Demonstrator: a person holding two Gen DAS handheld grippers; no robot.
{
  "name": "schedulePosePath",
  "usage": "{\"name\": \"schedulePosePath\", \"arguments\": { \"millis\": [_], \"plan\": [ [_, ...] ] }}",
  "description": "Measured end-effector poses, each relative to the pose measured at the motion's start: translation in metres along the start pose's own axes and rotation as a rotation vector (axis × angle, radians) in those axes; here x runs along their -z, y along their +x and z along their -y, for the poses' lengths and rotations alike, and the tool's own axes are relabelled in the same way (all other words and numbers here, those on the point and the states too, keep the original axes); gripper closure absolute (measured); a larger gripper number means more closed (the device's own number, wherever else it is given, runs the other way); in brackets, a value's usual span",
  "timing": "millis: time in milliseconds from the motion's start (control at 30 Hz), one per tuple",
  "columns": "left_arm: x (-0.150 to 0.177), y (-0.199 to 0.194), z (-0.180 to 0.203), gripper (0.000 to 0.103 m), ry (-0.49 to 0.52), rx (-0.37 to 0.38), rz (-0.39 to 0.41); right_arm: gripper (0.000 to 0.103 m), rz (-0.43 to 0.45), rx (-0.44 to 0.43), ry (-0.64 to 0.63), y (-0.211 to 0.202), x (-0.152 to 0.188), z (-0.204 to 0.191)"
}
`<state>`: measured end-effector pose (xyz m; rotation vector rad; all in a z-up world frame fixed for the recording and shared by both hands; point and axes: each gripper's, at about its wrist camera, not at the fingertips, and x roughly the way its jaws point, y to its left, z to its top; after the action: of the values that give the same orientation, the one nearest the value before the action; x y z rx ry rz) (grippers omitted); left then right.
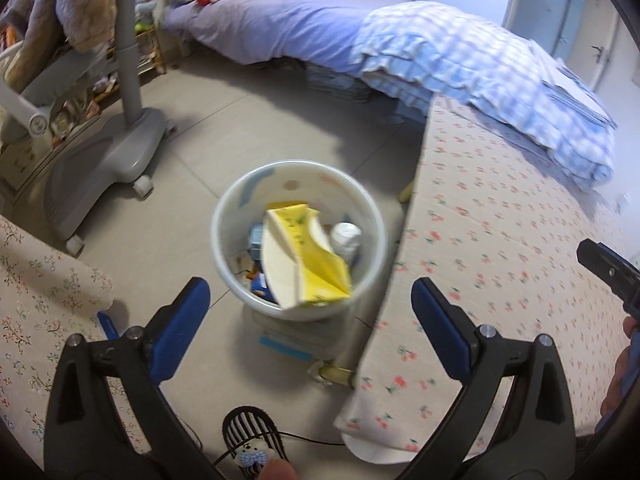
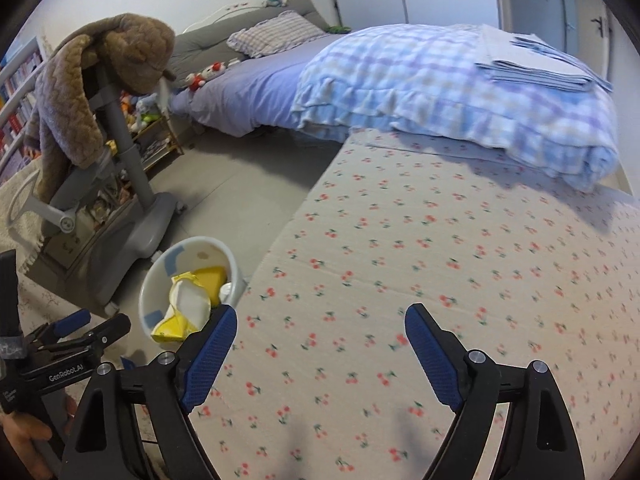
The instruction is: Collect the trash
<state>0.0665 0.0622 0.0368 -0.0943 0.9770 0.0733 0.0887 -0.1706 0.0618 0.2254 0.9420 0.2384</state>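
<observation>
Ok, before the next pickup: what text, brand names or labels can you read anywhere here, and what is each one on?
"GenRobot.AI": white lettering on the black body of the left tool, seen from the right wrist view.
Small white print lower on that same body: too small to read.
Yellow carton in the white bin: markings blurred, unreadable.
Book spines on the shelf: too small to read.

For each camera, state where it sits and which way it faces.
Left wrist: on the left gripper, angled down at the bin on the floor; open jaws, a slipper and the right gripper show.
Right wrist: on the right gripper, angled down over the cherry-print cover; open jaws and the left gripper show.
Shared: bin, yellow box, bed.
</observation>
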Motion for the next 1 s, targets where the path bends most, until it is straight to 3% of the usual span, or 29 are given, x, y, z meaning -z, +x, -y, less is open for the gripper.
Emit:
{"name": "schedulePosePath", "arguments": {
  "millis": [267, 733, 1000],
  "plan": [
    [0.027, -0.028, 0.029, 0.003, 0.052, 0.036, 0.046, 0.015, 0.03, 0.07, 0.018, -0.033, 0.029, 0.016],
    [0.065, -0.052, 0.053, 0.003, 0.089, 0.041, 0.136, 0.015, 0.128, 0.235, -0.001, -0.07, 0.108, 0.033],
    [0.082, -0.053, 0.063, 0.003, 0.091, 0.015, 0.171, 0.015, 0.152, 0.254, 0.001, -0.071, 0.126, 0.037]
  ]
}}
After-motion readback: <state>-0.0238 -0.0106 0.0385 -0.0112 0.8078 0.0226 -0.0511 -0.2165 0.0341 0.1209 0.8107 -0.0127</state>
